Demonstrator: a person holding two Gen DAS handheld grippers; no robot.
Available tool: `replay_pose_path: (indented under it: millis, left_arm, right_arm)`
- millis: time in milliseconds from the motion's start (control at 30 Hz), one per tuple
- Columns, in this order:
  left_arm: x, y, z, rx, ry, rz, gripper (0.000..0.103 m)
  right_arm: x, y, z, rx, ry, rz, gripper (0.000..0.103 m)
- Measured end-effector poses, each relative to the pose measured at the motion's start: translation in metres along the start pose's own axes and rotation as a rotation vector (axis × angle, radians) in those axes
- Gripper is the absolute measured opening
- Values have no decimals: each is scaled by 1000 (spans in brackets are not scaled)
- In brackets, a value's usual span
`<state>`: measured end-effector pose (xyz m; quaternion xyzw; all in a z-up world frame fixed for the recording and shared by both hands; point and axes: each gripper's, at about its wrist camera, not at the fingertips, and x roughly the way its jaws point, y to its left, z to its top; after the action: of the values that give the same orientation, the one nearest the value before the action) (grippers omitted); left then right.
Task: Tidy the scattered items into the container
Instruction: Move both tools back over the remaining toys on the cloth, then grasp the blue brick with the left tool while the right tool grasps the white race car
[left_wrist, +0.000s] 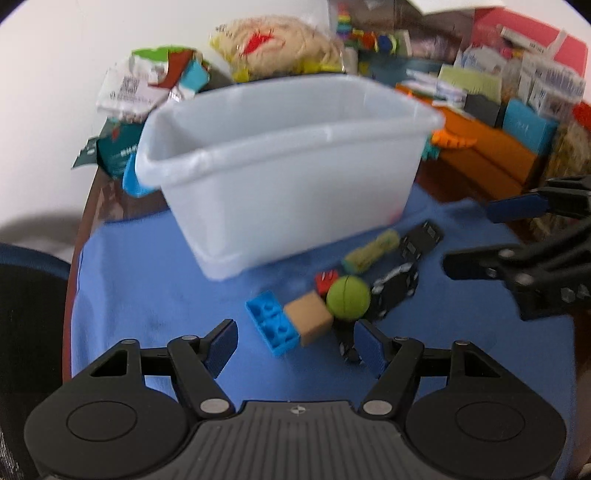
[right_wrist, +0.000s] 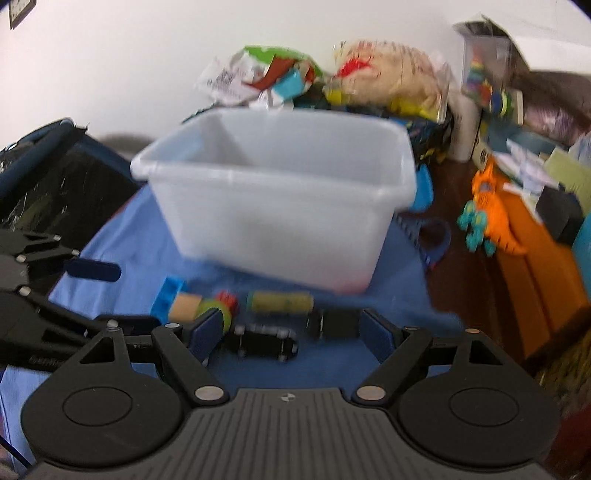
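A translucent white bin (left_wrist: 288, 173) stands on a blue cloth (left_wrist: 147, 288); it also shows in the right wrist view (right_wrist: 280, 206). In front of it lie a blue brick (left_wrist: 271, 323), a tan block (left_wrist: 308, 317), a green ball (left_wrist: 348, 297), a small red brick (left_wrist: 327, 280), a yellow-green roll (left_wrist: 371, 249) and black toy cars (left_wrist: 395, 288). My left gripper (left_wrist: 295, 341) is open and empty, just short of the blue brick and tan block. My right gripper (right_wrist: 291, 332) is open and empty over a black car (right_wrist: 264, 341); it also shows at the right of the left wrist view (left_wrist: 469, 236).
Behind the bin are crumpled bags (left_wrist: 147, 81), a beige plush (left_wrist: 280, 48) and stacked boxes (left_wrist: 517, 96). An orange toy dinosaur (right_wrist: 495, 214) lies on the brown table right of the bin. A dark chair (right_wrist: 55, 173) stands at the left.
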<state>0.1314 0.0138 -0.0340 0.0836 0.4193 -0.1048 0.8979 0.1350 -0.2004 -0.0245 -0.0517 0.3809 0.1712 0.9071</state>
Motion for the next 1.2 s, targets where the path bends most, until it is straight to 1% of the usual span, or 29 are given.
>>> replay_pose_path:
  millis: [167, 367, 600, 967, 1200]
  left_arm:
    - [11, 7, -9, -25, 20, 9, 73]
    - [23, 14, -16, -30, 57, 21, 73]
    - [32, 23, -19, -37, 71, 21, 73]
    - [44, 25, -11, -41, 70, -7, 73]
    - [54, 27, -11, -34, 81, 1, 73]
  right_arm:
    - [3, 3, -18, -31, 14, 10, 83]
    - [9, 5, -29, -69, 32, 5, 84]
    - [16, 8, -28, -72, 43, 16, 84]
    - [25, 14, -28, -86, 61, 21, 84]
    - [26, 13, -30, -82, 70, 15, 84]
